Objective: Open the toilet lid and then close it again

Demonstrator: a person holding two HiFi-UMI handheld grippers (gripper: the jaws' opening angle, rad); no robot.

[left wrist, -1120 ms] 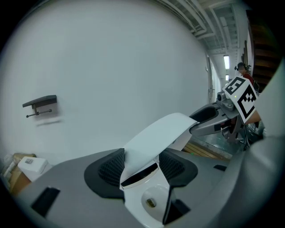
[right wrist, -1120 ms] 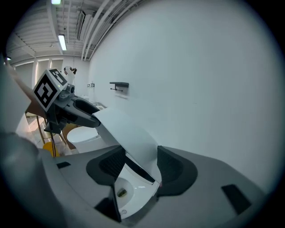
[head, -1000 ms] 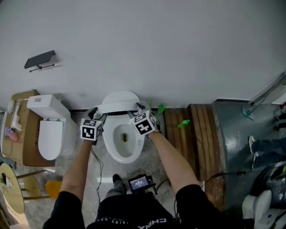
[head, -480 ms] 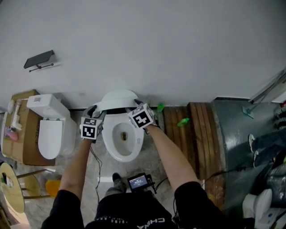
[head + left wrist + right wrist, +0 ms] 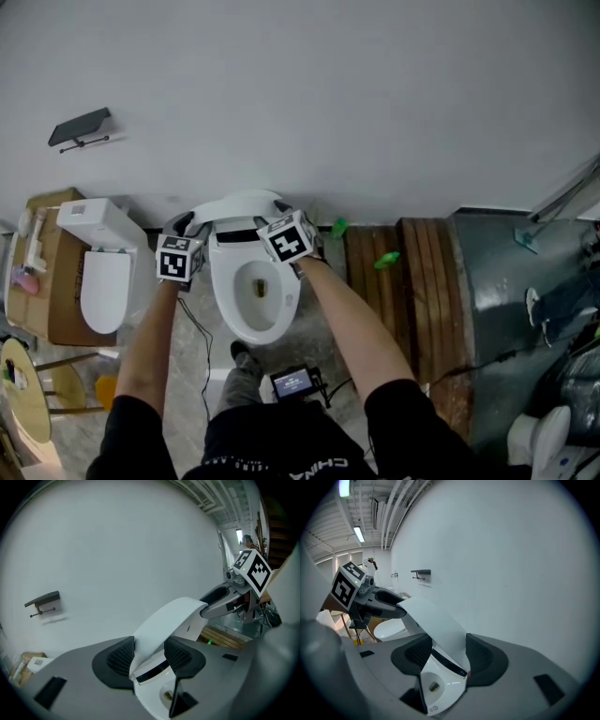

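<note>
A white toilet stands against the wall with its bowl (image 5: 255, 292) uncovered. Its lid (image 5: 234, 206) is tilted up over the back of the bowl. My left gripper (image 5: 190, 225) grips the lid's left edge; its jaws have just been closing, and the pads press on the lid (image 5: 174, 617) in the left gripper view, around (image 5: 146, 656). On the lid's right edge sits my right gripper (image 5: 276, 219), its pads tight on both faces of the lid (image 5: 437, 620) in its own view, around (image 5: 445, 656). Each gripper view shows the other gripper on the far edge.
A second white toilet (image 5: 103, 274) with its lid down stands at the left on a cardboard box (image 5: 37, 281). Wooden planks (image 5: 417, 272) lie at the right. A small dark shelf (image 5: 80, 127) hangs on the wall. A screen device (image 5: 292, 382) lies on the floor near my feet.
Both grippers have moved up and toward the wall with the lid between them. The lid stands a little steeper than before.
</note>
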